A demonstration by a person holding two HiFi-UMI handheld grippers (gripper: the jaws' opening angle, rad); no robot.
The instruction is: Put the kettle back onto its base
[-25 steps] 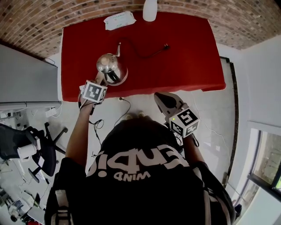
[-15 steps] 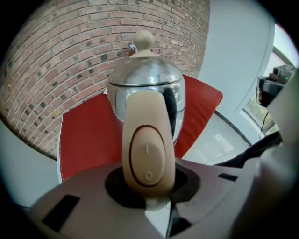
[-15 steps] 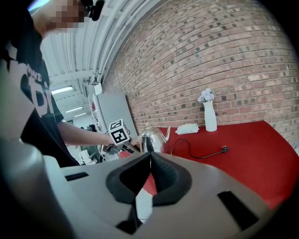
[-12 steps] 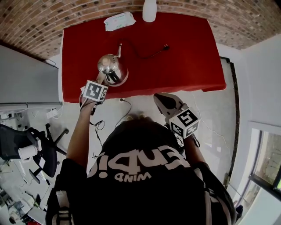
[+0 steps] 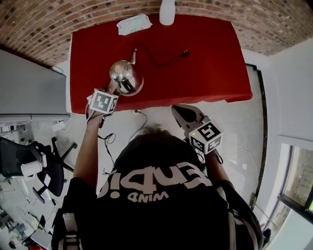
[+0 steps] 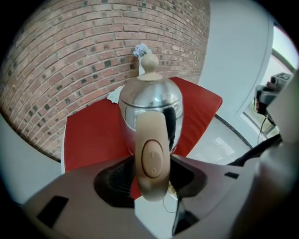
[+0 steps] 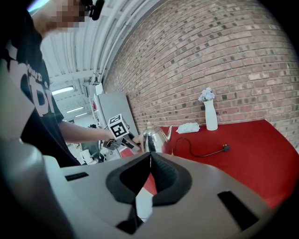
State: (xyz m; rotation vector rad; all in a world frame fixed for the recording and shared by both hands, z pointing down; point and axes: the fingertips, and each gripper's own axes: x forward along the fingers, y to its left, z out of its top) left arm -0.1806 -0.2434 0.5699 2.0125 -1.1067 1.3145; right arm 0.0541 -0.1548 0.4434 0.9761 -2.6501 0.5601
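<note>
A shiny steel kettle (image 5: 126, 75) with a thin spout stands near the front left of the red table (image 5: 205, 63), a dark base rim (image 5: 139, 87) showing under it. My left gripper (image 5: 113, 89) points down at its beige handle (image 6: 150, 158). The jaws are opening, with the handle between them and gaps on both sides, so the pads do not press on it. The kettle body (image 6: 150, 100) fills the left gripper view. My right gripper (image 5: 180, 111) hangs shut and empty in front of the table's edge. From the right gripper view the kettle (image 7: 155, 137) shows beyond its shut jaws.
A black cord (image 5: 161, 59) runs from the kettle to a plug (image 5: 185, 52) lying on the table. A white vase (image 5: 167, 10) and a tissue pack (image 5: 133, 23) stand at the back by the brick wall. A grey cabinet (image 5: 29, 83) and an office chair (image 5: 44, 166) are at the left.
The head view shows almost no difference. The kettle stays in its place, the left gripper has barely shifted by the handle, and the right gripper has not moved.
</note>
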